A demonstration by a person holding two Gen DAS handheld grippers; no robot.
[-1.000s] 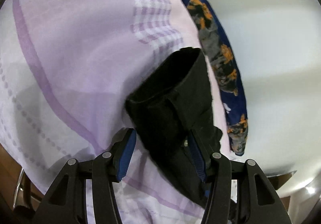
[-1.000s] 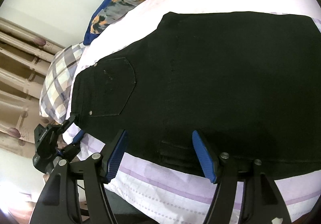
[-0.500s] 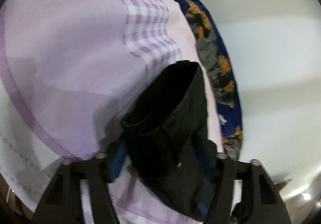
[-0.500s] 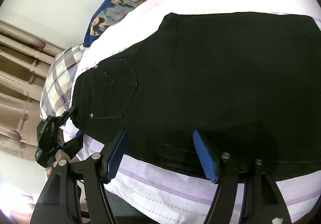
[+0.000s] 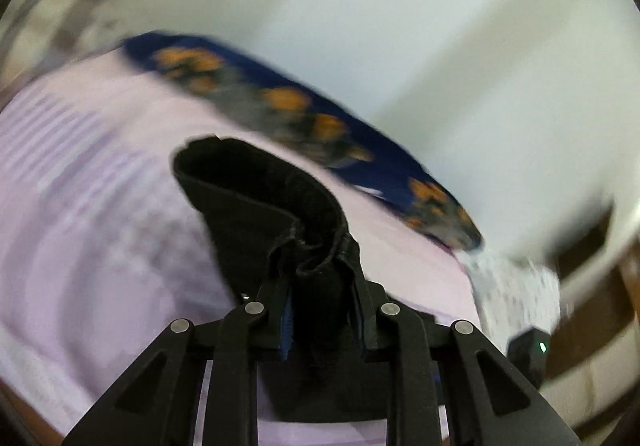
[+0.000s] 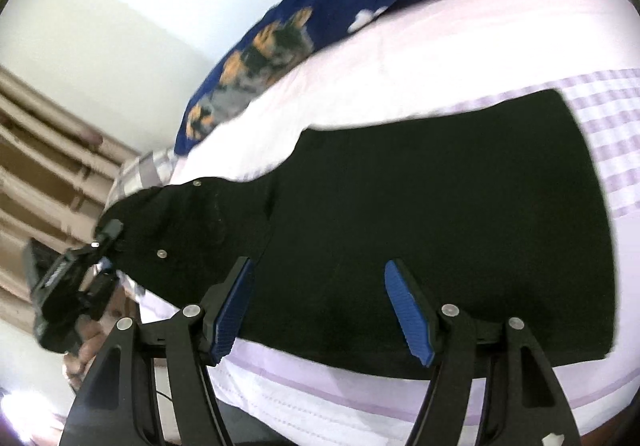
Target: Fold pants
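Black pants point(image 6: 420, 214) lie flat on a lilac bedsheet point(image 6: 460, 46), waist end at the left, folded leg end at the right. My left gripper point(image 5: 322, 278) is shut on the bunched waistband of the pants point(image 5: 280, 206) and holds it lifted off the sheet. It also shows in the right wrist view point(image 6: 106, 242), at the waist corner. My right gripper point(image 6: 320, 282) is open and empty, its blue pads point(image 6: 404, 306) hovering over the near edge of the pants.
A dark blue blanket with orange print point(image 6: 320, 26) lies along the far side of the bed, against a white wall point(image 5: 440, 26). A checked pillow point(image 6: 140, 174) sits at the head end. Wooden slats point(image 6: 40, 150) stand beyond it.
My left gripper has shut on the waistband and lifted it, swinging its view towards the wall. My right gripper has drawn back, so the pants' leg end now shows.
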